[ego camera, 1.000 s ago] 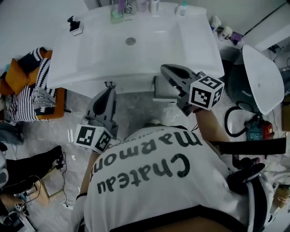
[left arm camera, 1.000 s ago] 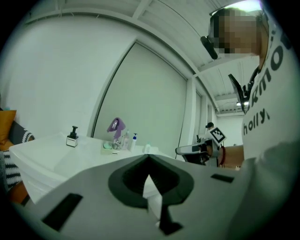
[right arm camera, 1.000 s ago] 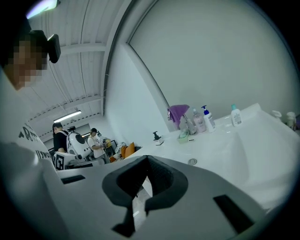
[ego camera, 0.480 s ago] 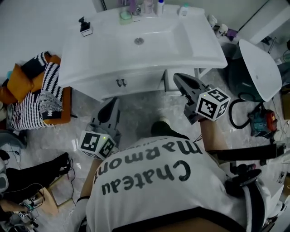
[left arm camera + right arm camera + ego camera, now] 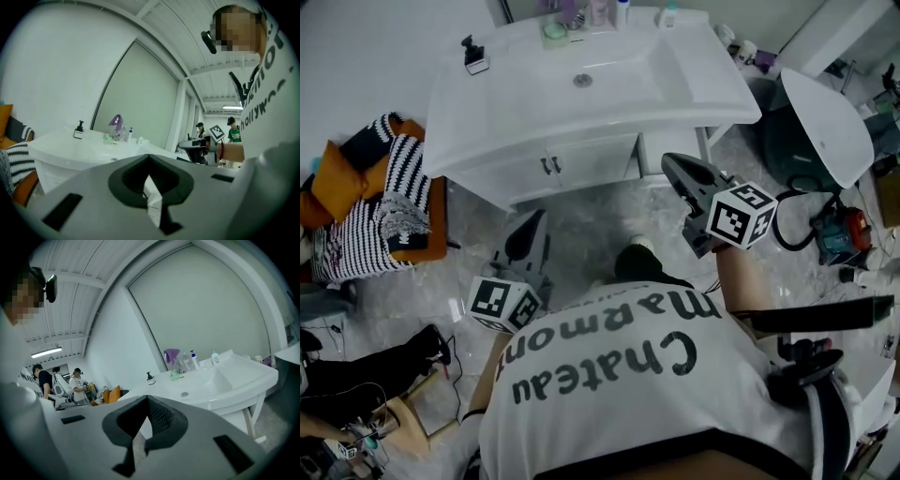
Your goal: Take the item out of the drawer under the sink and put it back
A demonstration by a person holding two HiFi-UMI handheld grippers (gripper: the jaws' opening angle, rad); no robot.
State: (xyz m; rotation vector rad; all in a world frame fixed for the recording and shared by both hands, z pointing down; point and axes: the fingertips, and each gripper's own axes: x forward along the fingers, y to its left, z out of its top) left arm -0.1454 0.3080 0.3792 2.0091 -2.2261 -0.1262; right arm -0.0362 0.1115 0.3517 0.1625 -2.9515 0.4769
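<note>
Our grey left gripper (image 5: pixel 532 225) and right gripper (image 5: pixel 671 162) are shut, empty; shut jaws could skid off the dark handle (image 5: pixel 550 166) of the white drawer (image 5: pixel 592 159) at twelve o'clock.

The floor (image 5: pixel 581 220) is grey marbled tile. A white sink cabinet (image 5: pixel 581 164) stands in front of a large pale grey-green panel (image 5: pixel 211 301), which adjoins a plain white wall (image 5: pixel 112 338). Left of the cabinet, an orange seat (image 5: pixel 434 225) carries black-and-white striped fabric (image 5: pixel 389 183). The white ceiling (image 5: pixel 70 268) is beamed, and one strip lamp (image 5: pixel 45 352) is lit.
</note>
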